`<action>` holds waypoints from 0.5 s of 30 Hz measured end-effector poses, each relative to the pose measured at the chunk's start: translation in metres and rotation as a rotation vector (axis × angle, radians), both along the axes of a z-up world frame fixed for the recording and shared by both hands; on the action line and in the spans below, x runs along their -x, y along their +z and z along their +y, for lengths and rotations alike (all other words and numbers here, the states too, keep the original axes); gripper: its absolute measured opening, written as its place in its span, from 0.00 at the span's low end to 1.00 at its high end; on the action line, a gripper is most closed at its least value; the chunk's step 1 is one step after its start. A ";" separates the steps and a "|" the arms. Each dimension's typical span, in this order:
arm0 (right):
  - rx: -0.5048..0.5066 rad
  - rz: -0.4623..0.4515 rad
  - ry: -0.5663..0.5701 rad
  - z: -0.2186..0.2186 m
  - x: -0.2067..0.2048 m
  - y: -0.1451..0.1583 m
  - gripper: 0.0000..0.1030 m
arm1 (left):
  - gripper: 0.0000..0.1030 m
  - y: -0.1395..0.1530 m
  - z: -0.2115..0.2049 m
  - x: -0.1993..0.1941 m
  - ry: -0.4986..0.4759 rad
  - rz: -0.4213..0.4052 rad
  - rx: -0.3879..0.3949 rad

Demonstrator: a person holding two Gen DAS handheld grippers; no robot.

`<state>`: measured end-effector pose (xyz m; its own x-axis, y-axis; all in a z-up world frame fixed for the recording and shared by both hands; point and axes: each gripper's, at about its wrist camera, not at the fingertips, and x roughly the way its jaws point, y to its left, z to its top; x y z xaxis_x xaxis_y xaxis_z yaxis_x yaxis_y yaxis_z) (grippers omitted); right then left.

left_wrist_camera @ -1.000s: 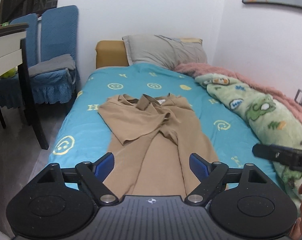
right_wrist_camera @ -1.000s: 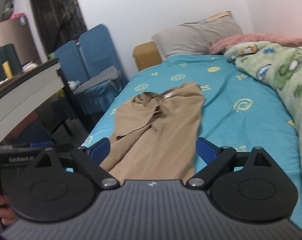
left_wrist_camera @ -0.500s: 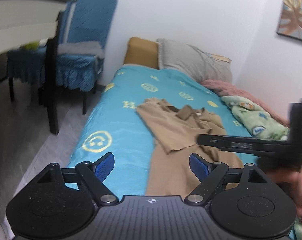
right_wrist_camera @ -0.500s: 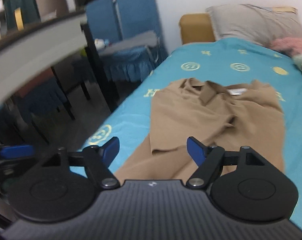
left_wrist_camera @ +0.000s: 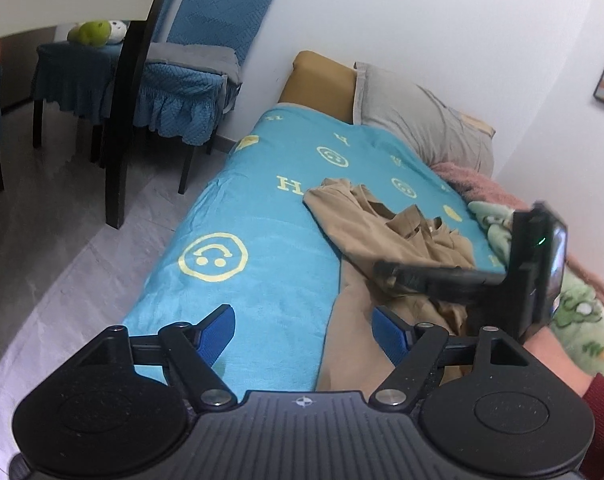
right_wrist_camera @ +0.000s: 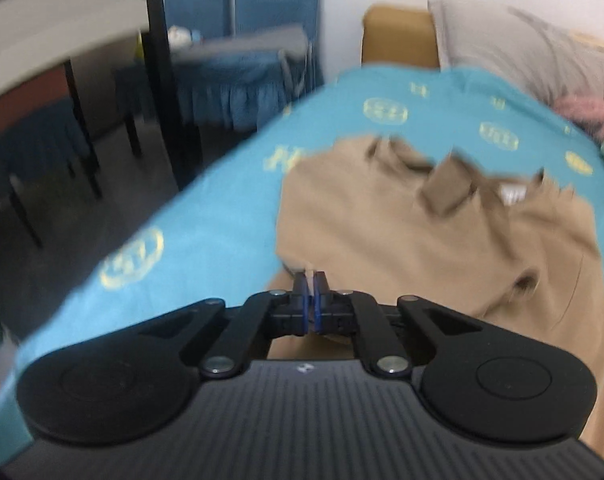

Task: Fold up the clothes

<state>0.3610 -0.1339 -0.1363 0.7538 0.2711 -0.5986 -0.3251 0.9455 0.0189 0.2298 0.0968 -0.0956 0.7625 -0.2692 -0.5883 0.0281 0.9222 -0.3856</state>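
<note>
Tan shirt (right_wrist_camera: 441, 248) on turquoise bedsheet (left_wrist_camera: 254, 248) — sleeve edge between right gripper (right_wrist_camera: 311, 280) fingers

Black left gripper (left_wrist_camera: 303, 322) with blue pads (left_wrist_camera: 218, 328); dark red sleeve (left_wrist_camera: 599, 408).

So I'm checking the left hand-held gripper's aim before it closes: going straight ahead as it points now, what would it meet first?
Probably the blue bedsheet, just beside the tan shirt's edge; the left hand-held gripper is open, though depth is unclear.
</note>
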 end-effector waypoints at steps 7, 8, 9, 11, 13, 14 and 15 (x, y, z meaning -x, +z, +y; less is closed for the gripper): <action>-0.030 -0.199 -0.141 -0.035 -0.055 0.057 0.05 | 0.74 -0.004 -0.009 0.007 -0.036 0.001 0.063; -0.035 -0.224 -0.182 -0.043 -0.064 0.063 0.05 | 0.74 -0.006 -0.011 0.007 -0.049 0.002 0.072; -0.043 -0.240 -0.232 -0.053 -0.075 0.067 0.05 | 0.74 -0.008 -0.014 0.007 -0.064 0.005 0.075; -0.060 -0.233 -0.331 -0.073 -0.098 0.065 0.05 | 0.74 -0.010 -0.023 0.005 -0.087 0.006 0.057; -0.051 -0.193 -0.410 -0.092 -0.117 0.051 0.05 | 0.74 -0.013 -0.029 0.003 -0.107 0.001 0.035; -0.044 -0.164 -0.444 -0.101 -0.126 0.041 0.05 | 0.74 -0.015 -0.032 0.002 -0.117 -0.001 0.029; -0.041 -0.127 -0.473 -0.109 -0.133 0.028 0.05 | 0.74 -0.018 -0.034 0.001 -0.125 -0.002 0.024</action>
